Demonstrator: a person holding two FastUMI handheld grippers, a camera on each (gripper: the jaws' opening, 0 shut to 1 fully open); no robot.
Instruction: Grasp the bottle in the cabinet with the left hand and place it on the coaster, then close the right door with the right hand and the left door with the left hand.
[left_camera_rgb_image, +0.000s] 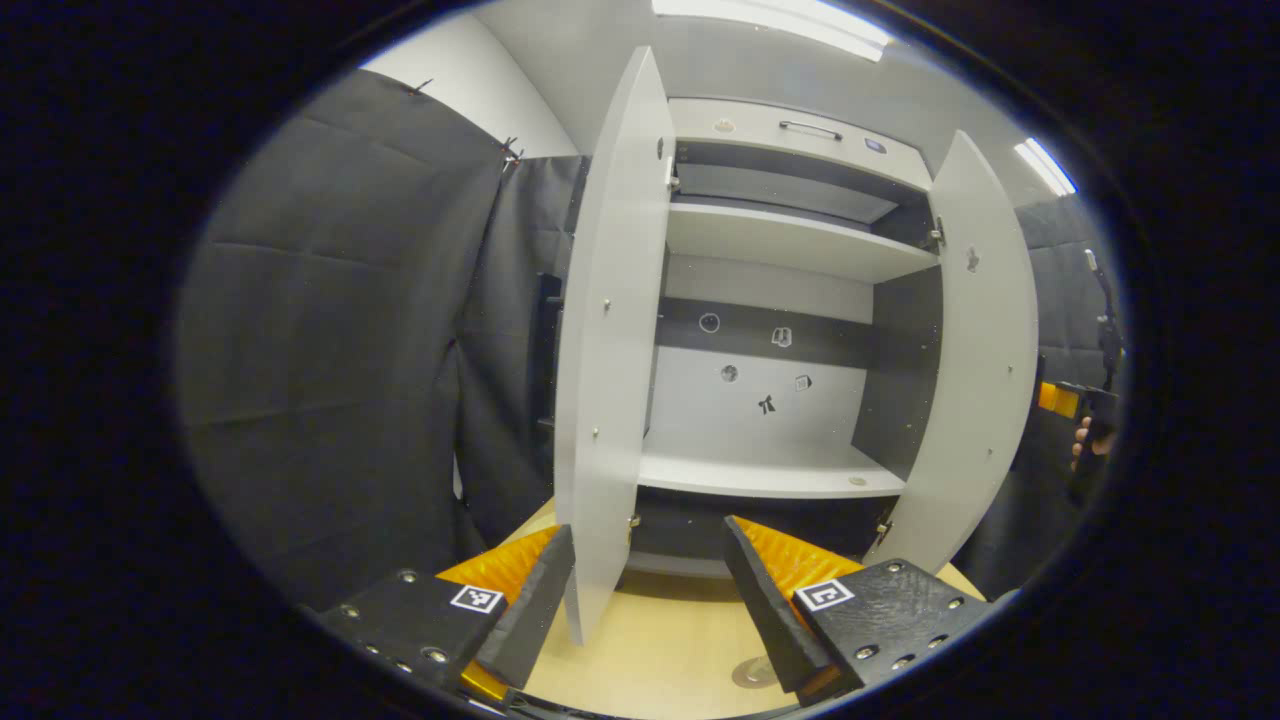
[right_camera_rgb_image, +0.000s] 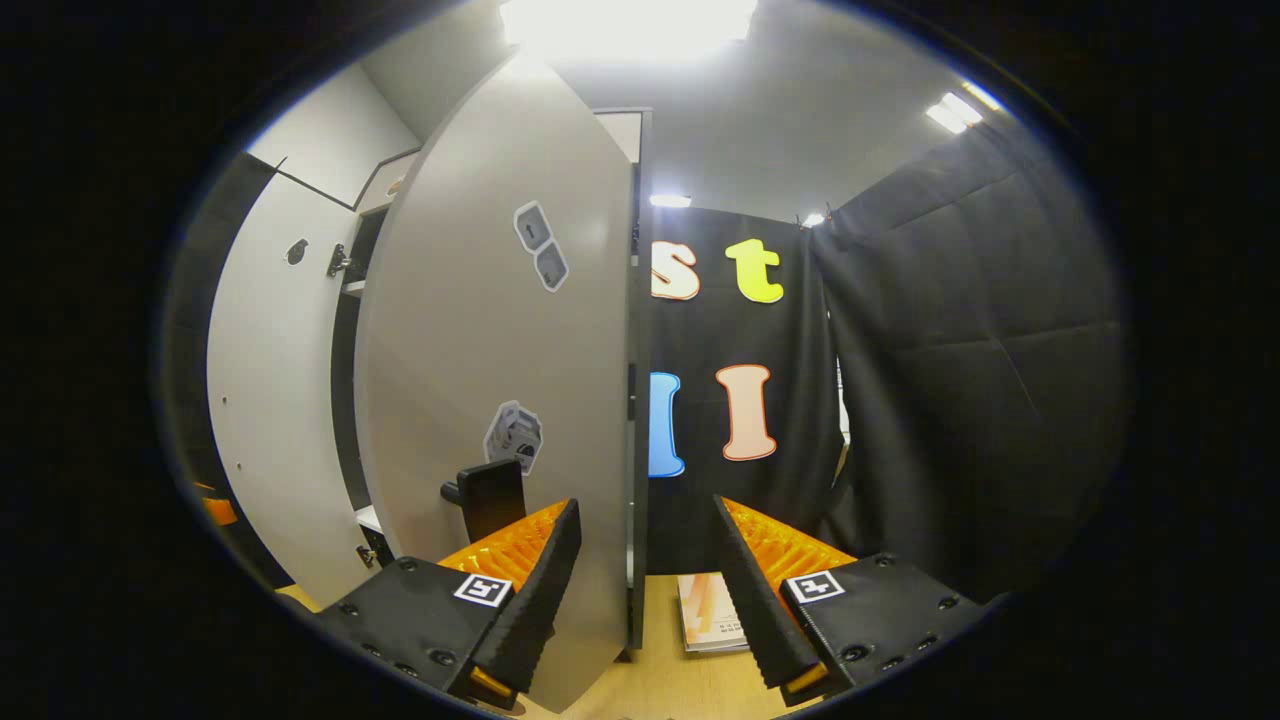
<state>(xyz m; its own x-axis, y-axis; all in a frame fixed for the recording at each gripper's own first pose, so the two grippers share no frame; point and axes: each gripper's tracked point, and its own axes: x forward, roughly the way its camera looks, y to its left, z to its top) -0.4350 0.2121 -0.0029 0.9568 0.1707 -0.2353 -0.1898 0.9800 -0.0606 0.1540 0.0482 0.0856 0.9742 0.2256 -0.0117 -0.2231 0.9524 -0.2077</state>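
- Between our left tongs (left_camera_rgb_image: 650, 590), which stand wide apart and hold nothing, we see the edge of the left door (left_camera_rgb_image: 608, 340) sticking out toward us.
- Both doors of the cabinet (left_camera_rgb_image: 790, 300) are open. The shelves (left_camera_rgb_image: 775, 470) inside look bare, and we can't spot the bottle on them.
- We can't find the bottle on the surface (left_camera_rgb_image: 660, 640) either. A small round grey disc (left_camera_rgb_image: 752, 672) lies low by our left tongs. It may be the coaster, but we can't be sure, and no bottle stands on it where we can see.
- From the right gripper view, our right tongs (right_camera_rgb_image: 640, 590) are also wide apart and empty. The right door (right_camera_rgb_image: 500, 400) has its thin edge right between the two fingers (right_camera_rgb_image: 530, 590).
- We think the tongs sit like this so one finger can lean on the door's flat face and push it shut. They don't need to pinch anything for that.
- Far off at the right rim of the left gripper view, a hand (left_camera_rgb_image: 1082, 445) holds the other gripper beside the right door.
- A thin booklet (right_camera_rgb_image: 712, 612) lies on the surface just past the door edge. It looks clear of the door's swing, we guess.
- Our guess is that the door-closing part comes now, right door first.
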